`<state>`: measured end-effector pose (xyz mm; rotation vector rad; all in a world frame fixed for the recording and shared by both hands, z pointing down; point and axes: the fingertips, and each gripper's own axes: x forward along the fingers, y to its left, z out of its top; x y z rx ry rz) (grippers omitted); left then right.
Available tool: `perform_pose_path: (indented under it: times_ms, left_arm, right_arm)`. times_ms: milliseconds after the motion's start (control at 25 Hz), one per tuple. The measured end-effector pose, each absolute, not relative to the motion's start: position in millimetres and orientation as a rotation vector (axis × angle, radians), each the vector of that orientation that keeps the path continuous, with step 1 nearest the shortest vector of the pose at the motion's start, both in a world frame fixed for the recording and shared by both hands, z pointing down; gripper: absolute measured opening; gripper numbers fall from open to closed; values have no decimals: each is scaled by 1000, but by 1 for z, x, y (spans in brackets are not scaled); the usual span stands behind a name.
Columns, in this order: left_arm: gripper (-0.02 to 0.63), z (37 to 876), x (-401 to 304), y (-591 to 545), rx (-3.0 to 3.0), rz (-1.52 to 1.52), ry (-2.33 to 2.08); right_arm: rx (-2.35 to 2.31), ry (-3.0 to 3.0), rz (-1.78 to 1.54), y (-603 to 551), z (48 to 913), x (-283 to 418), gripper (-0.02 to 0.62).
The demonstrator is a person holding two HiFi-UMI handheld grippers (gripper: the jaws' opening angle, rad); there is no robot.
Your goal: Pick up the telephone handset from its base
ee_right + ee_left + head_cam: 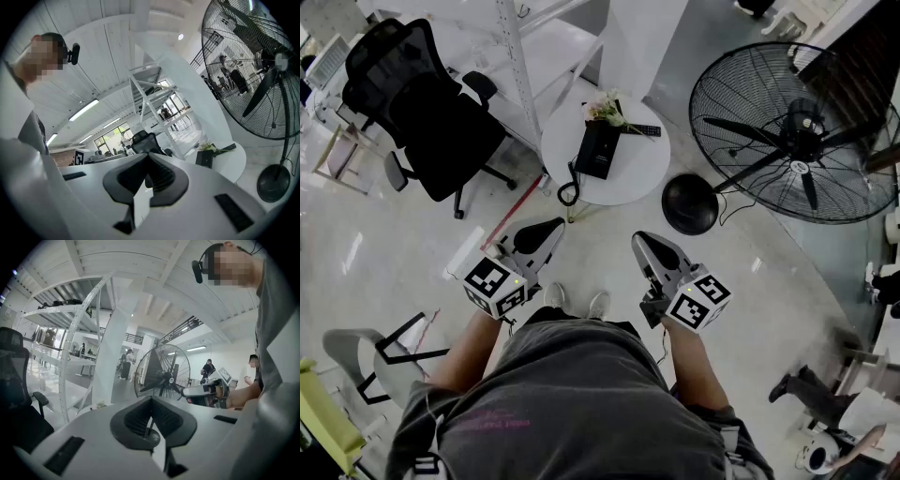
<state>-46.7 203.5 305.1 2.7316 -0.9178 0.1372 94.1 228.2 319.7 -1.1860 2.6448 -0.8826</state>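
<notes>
The black telephone [598,150] lies on a small round white table [637,173] ahead of me, its coiled cord [569,190] hanging over the near edge. The handset rests on the base and is hard to tell apart from it. In the right gripper view the telephone [204,159] shows small and far off on the table [232,161]. My left gripper [546,229] and right gripper [641,243] are held at waist height, well short of the table. Both are shut with nothing between the jaws.
A bunch of flowers [605,108] and a remote [642,130] also lie on the table. A large black floor fan [797,131] stands to the right with its round base [690,203] near the table. A black office chair [422,112] stands at left, and a white rack post [516,66] rises behind.
</notes>
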Motion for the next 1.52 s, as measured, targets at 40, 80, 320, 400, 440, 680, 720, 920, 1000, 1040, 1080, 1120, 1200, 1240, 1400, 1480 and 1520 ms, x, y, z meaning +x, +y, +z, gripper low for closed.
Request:
perform_pose_path:
  times_ms: [40,80,320,400,440,680,720,920,1000,1040,1080,1120,1200,1240,1400,1480,1520]
  left_arm:
    - [14,305,-46,203,2731,137,-918]
    - [14,305,-45,203,2731,138,-917]
    - [14,306,-40,206,2729,142,-923]
    - [14,307,-38,208,2726,146,-929]
    - [14,308,-37,209,2724,148,-933]
    - [14,310,-26,222,2714,148,-958]
    - [14,310,-23,225,2713,147,-962]
    - [14,311,-10,240,2709,148,-986]
    - [14,313,-6,246,2706,153,-996]
    - [14,314,-5,249,2704,155,-1000]
    - [14,314,-3,251,2701,157,-1004]
    - [14,315,-1,254,2700,159,-1007]
    - [14,315,3,257,2700,163,-1014]
    - [14,315,5,258,2700,163,-1016]
    - [14,312,11,262,2709,162,-1015]
    - [14,312,14,260,2713,162,-1015]
    - [14,312,15,259,2714,161,-1016]
  right_arm:
    - [-1187,2646,-884,228,320,94,20]
    - [-1189,2648,-884,228,320,94,20]
    - [-1192,2668,-878,229,324,96,20]
    - [-1184,2667,-875,230,324,98,20]
    - [-1179,2666,-876,231,323,99,20]
    - [-1154,2677,-885,241,326,111,20]
    - [-1149,2676,-888,243,327,114,20]
    - [-1120,2675,-901,254,328,128,20]
    - [-1109,2676,-903,258,330,132,20]
    - [-1105,2676,-904,260,331,134,20]
    - [-1100,2676,-905,262,331,135,20]
    - [-1096,2674,-906,263,331,137,20]
    - [-1090,2673,-896,266,330,142,20]
    - [-1088,2676,-886,267,330,144,20]
    - [-1089,2673,-876,270,329,151,20]
    - [-1095,2660,-892,268,330,154,20]
    - [-1097,2660,-895,267,330,155,20]
